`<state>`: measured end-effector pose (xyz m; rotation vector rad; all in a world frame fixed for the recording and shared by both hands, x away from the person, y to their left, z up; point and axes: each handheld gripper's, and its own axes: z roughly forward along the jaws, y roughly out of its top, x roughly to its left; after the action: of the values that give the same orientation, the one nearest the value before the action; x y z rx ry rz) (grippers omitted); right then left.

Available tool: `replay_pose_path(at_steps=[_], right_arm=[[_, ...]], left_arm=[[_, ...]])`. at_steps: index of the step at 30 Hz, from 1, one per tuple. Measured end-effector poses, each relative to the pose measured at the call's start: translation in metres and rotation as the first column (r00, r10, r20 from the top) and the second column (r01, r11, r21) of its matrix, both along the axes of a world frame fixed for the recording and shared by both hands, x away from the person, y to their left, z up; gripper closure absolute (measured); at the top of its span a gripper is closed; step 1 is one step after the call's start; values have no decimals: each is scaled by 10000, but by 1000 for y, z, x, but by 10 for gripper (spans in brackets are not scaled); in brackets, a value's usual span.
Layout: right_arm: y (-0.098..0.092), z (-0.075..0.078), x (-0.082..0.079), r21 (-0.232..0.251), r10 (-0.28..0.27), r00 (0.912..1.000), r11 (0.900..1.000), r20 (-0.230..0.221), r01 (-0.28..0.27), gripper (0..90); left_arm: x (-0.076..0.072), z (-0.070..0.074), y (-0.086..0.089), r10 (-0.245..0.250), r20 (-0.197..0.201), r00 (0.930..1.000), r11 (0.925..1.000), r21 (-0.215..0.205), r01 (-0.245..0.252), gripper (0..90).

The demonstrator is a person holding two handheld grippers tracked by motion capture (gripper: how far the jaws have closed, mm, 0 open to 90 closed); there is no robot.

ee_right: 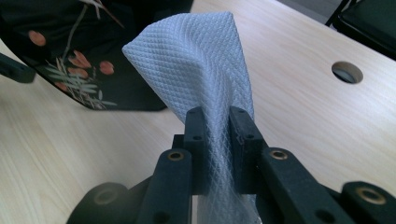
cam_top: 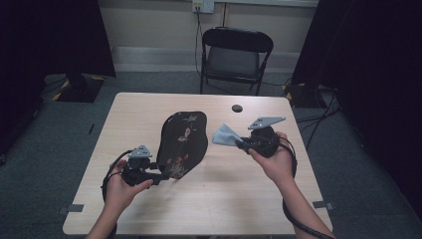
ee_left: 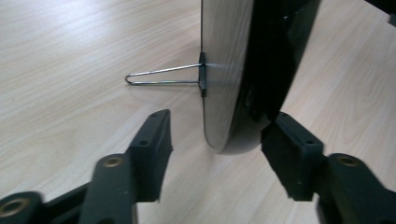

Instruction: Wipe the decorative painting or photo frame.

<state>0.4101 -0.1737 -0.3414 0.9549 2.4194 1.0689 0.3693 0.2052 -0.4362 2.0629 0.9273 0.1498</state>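
The black flowered plaque (cam_top: 182, 143) stands on edge on the desk (cam_top: 239, 194), propped by a wire stand (ee_left: 163, 77) at its back. The left gripper (cam_top: 161, 177) sits at its lower end, jaws on either side of the rim; one pad seems to touch the dark face, the other stands off the pale back, so it is not clamped. The right gripper (cam_top: 241, 144), above the desk just right of the plaque, is pinched tight on a white cloth (ee_right: 196, 70).
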Motion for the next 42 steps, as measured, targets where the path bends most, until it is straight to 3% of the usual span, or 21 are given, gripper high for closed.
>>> replay_pose_path(at_steps=[6,9,14,18,33,39,42], right_arm=[[13,10,5,-153,140,9996,9998,238,-136,795],[18,14,7,-89,168,9994,9998,310,-165,795],[26,20,8,-79,246,9986,9997,474,-242,795],[33,22,7,-406,442,9974,9983,569,-419,795],[41,36,9,147,302,9942,9994,1033,-319,795],[51,30,13,-123,309,9936,9995,1091,-297,795],[56,24,16,-6,339,9944,9994,997,-340,795]], left_arm=[[0,1,0,65,-58,10000,9999,91,-65,562],[0,1,0,75,-278,9996,9999,150,-71,632],[0,3,-2,18,-218,9998,9997,235,-12,707],[-1,4,-3,29,-108,9999,9997,235,-26,769],[0,4,-2,5,-122,9999,9993,373,0,784],[0,4,-2,-71,-57,10000,9992,400,73,785],[1,4,-2,-108,-37,9999,9990,432,109,784]])
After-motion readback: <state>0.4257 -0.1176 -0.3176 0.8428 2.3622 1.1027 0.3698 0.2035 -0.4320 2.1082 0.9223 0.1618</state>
